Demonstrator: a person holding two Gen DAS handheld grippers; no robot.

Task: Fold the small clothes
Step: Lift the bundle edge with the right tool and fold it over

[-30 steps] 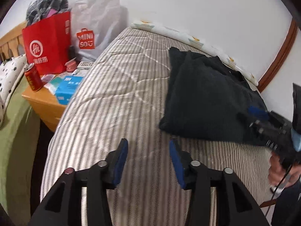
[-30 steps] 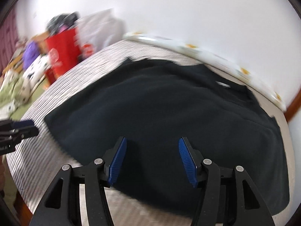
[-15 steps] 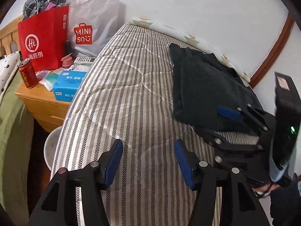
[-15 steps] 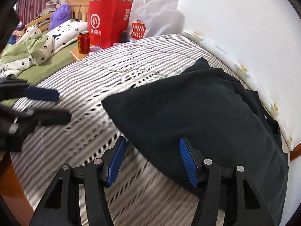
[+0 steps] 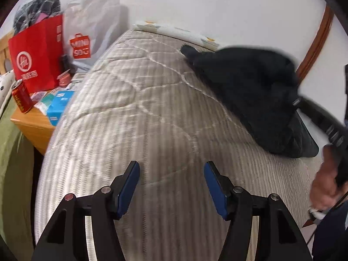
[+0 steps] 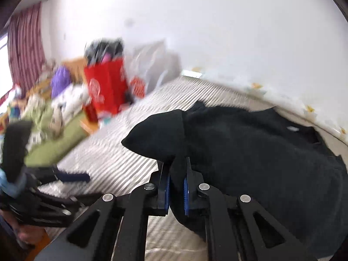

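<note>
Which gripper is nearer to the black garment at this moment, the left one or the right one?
Right. The right gripper has its jaws shut on a corner of the black garment. The left gripper is open over the striped mattress, apart from the garment.

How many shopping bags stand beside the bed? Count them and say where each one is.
2. The red paper bag stands on the wooden bedside table, behind the red drink can. The white Miniso bag stands to its right, against the wall. Others may be hidden.
</note>
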